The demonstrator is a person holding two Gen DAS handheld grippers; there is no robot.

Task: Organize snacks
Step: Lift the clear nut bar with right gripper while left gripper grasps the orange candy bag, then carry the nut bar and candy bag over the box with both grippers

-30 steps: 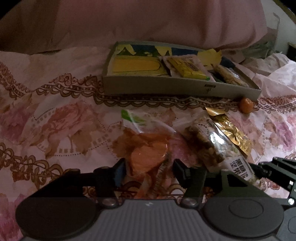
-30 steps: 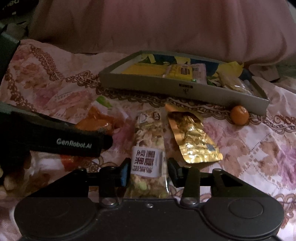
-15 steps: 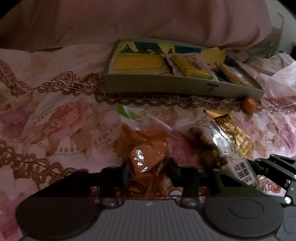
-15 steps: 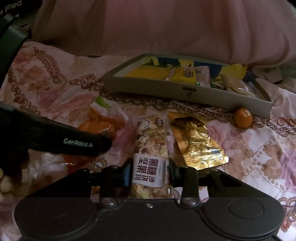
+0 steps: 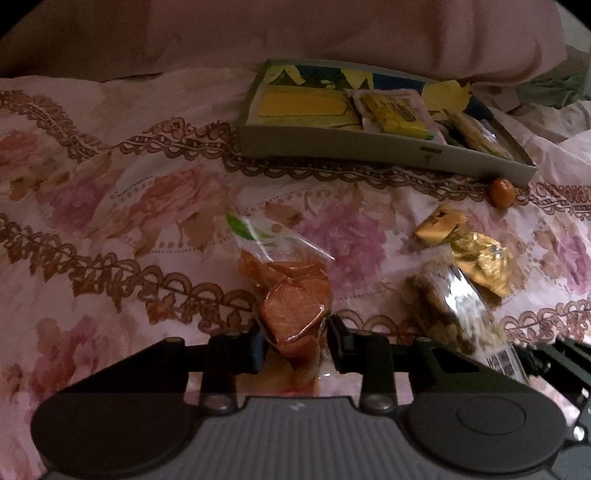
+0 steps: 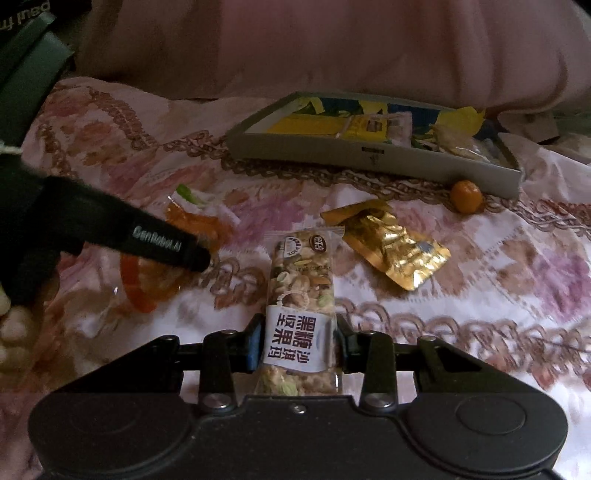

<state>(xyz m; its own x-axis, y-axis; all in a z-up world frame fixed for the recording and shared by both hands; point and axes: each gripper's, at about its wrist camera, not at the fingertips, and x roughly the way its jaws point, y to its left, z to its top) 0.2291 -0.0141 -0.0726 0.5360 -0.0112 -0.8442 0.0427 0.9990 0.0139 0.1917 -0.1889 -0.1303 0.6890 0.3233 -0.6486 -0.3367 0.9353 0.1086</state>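
My left gripper [image 5: 295, 343] has its jaws closing, with both pads against a clear bag of orange snack pieces [image 5: 291, 310], held just off the floral bedspread. In the right wrist view my right gripper [image 6: 299, 343] is shut on a nut bar [image 6: 301, 280] with a white label, which points away from me. The same bar [image 5: 454, 314] shows at the lower right of the left view. A shallow grey box [image 5: 369, 147] holding yellow packets lies farther back, also visible as the box [image 6: 332, 157] in the right view.
A crumpled gold wrapper [image 6: 395, 251] lies right of the nut bar, and a small orange ball [image 6: 466, 195] rests against the box's front wall. A pink pillow [image 5: 332, 33] rises behind the box. A hand holds the left gripper at the left edge.
Both grippers closed onto their packets. The orange bag and the nut bar have come up off the bedspread and drawn apart from each other.
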